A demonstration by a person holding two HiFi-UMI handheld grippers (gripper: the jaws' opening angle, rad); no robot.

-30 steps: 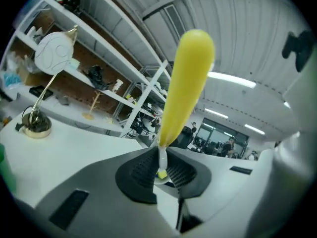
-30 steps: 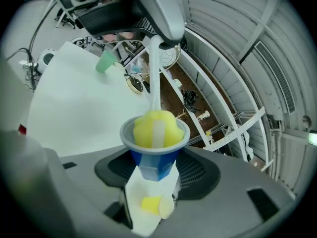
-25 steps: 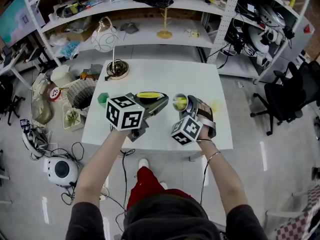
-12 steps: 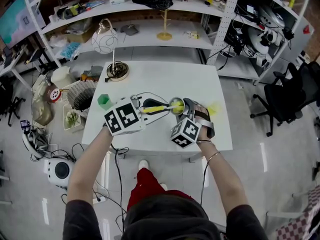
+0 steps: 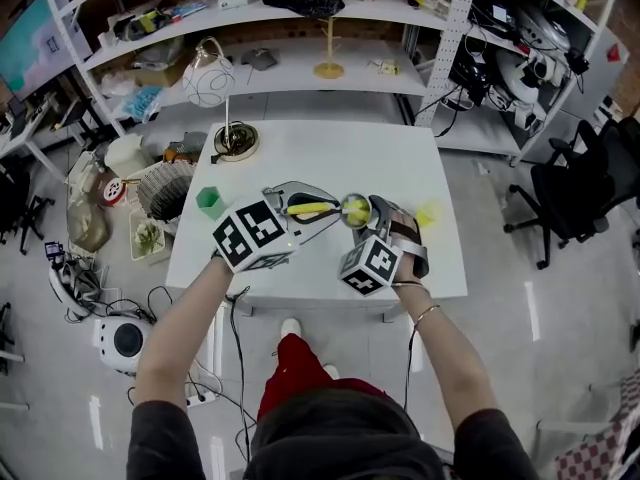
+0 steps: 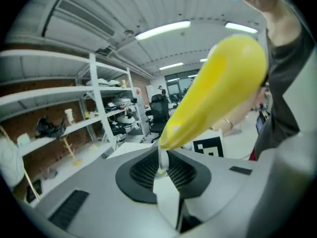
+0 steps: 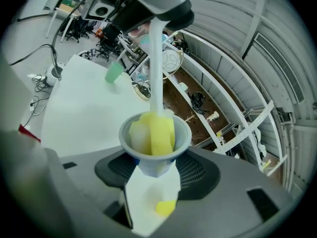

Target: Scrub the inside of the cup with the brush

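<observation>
A small grey-blue cup (image 7: 155,142) sits between the jaws of my right gripper (image 7: 153,180), which is shut on its base. A yellow sponge head (image 7: 161,133) on a white stem (image 7: 157,73) reaches down into the cup. My left gripper (image 6: 163,175) is shut on that stem, and the brush's yellow handle (image 6: 218,83) sticks up above the jaws. In the head view the left gripper (image 5: 298,208) and the brush (image 5: 310,208) point right at the cup (image 5: 355,209), held by the right gripper (image 5: 378,218) just above the white table (image 5: 330,158).
A green cup (image 5: 209,202) stands at the table's left edge, a brass-footed lamp (image 5: 234,140) at its far left corner. A small yellow item (image 5: 428,213) lies right of the grippers. Shelves with clutter run behind; a wire basket (image 5: 163,185) stands on the floor at left.
My left gripper has turned and shifted right, bringing the brush head to the cup. The right gripper with the cup has barely moved.
</observation>
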